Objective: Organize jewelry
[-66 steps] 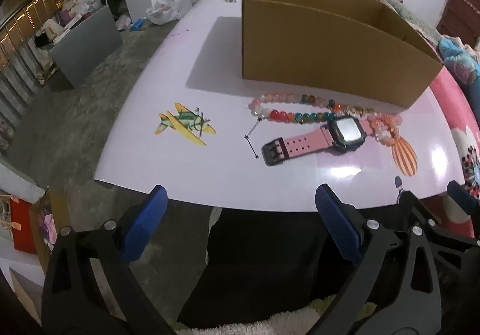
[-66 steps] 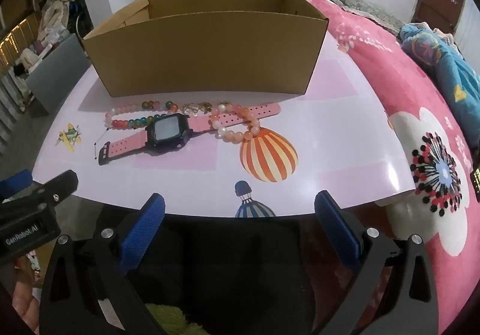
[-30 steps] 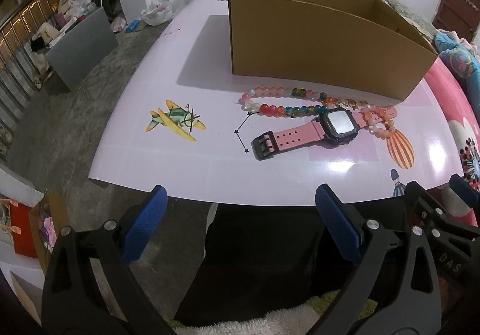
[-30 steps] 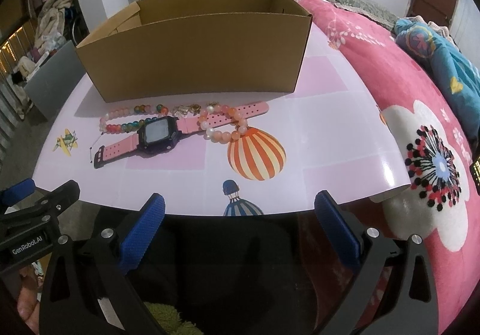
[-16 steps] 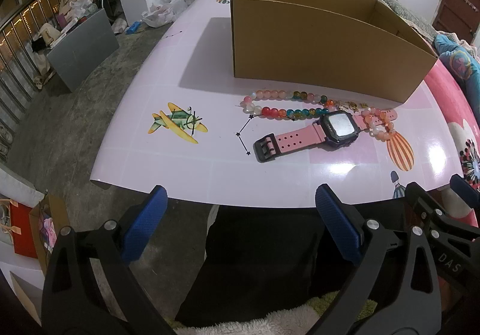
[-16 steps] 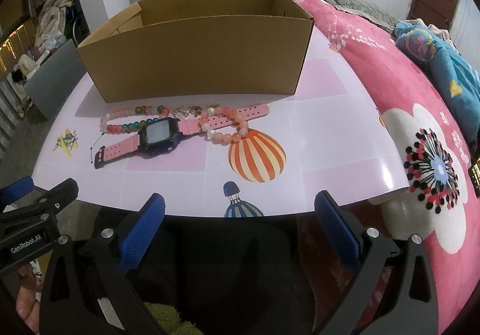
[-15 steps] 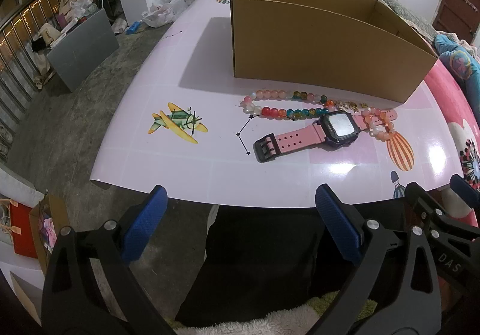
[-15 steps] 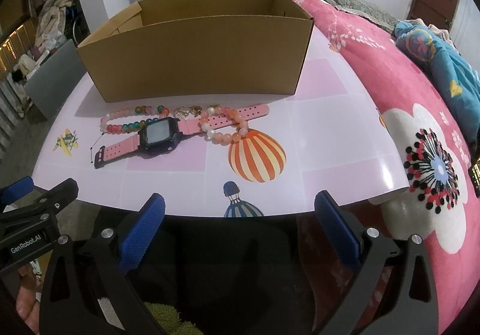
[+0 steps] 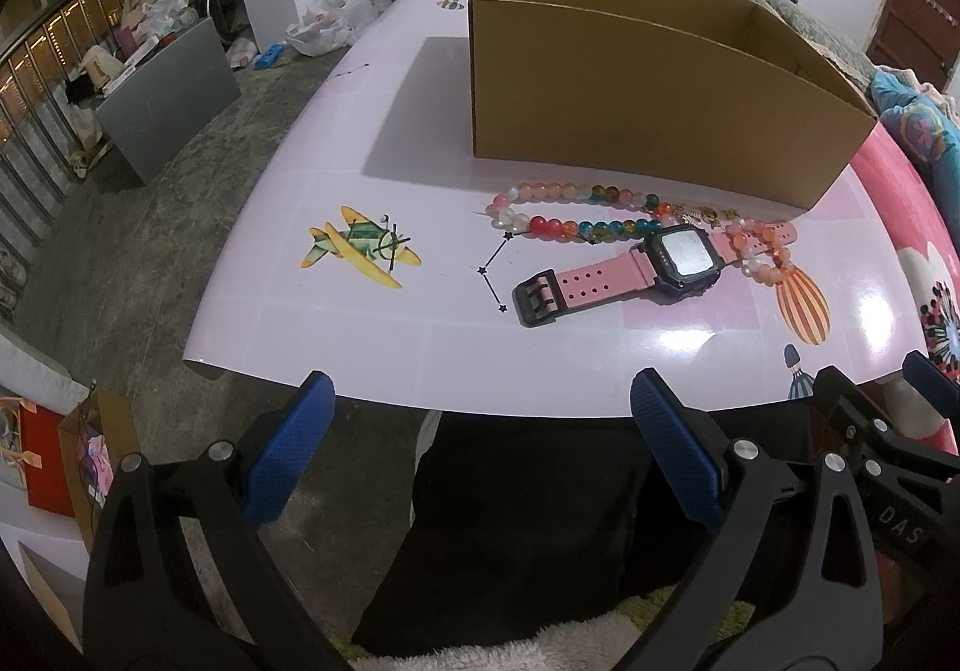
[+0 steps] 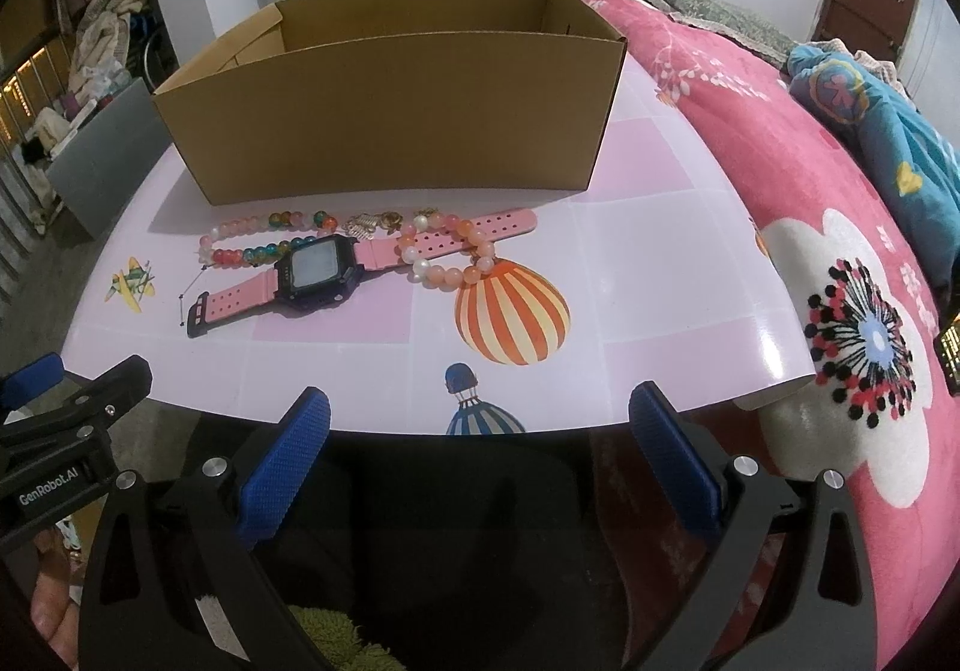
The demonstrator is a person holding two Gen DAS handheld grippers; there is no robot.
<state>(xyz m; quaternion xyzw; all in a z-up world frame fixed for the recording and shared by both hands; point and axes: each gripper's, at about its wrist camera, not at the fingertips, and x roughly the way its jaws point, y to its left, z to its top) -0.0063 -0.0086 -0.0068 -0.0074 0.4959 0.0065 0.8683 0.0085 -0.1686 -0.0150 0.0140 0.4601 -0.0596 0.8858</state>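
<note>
A pink-strapped watch point(image 9: 654, 263) point(image 10: 318, 269) with a dark face lies flat on the pale pink table point(image 9: 360, 323) point(image 10: 660, 263). Behind it stretches a multicoloured bead bracelet point(image 9: 570, 209) point(image 10: 252, 245), with a peach bead bracelet point(image 9: 762, 251) point(image 10: 450, 257) over the strap's far end. Small gold pieces point(image 10: 375, 222) rest between them. An open brown cardboard box point(image 9: 630, 89) point(image 10: 390, 119) stands just beyond. My left gripper point(image 9: 480, 449) and right gripper point(image 10: 480, 443) hover open off the table's near edge, holding nothing.
A pink floral bedspread point(image 10: 840, 203) borders the table's right side, with a blue garment point(image 10: 888, 125) on it. Left of the table lie concrete floor, a grey panel point(image 9: 168, 95) and piled clothes. Printed stickers, a plane point(image 9: 360, 251) and a balloon point(image 10: 510, 311), decorate the tabletop.
Both grippers have crept slightly closer to the table over the frames. The jewellery and box have not moved, and both grippers stay open.
</note>
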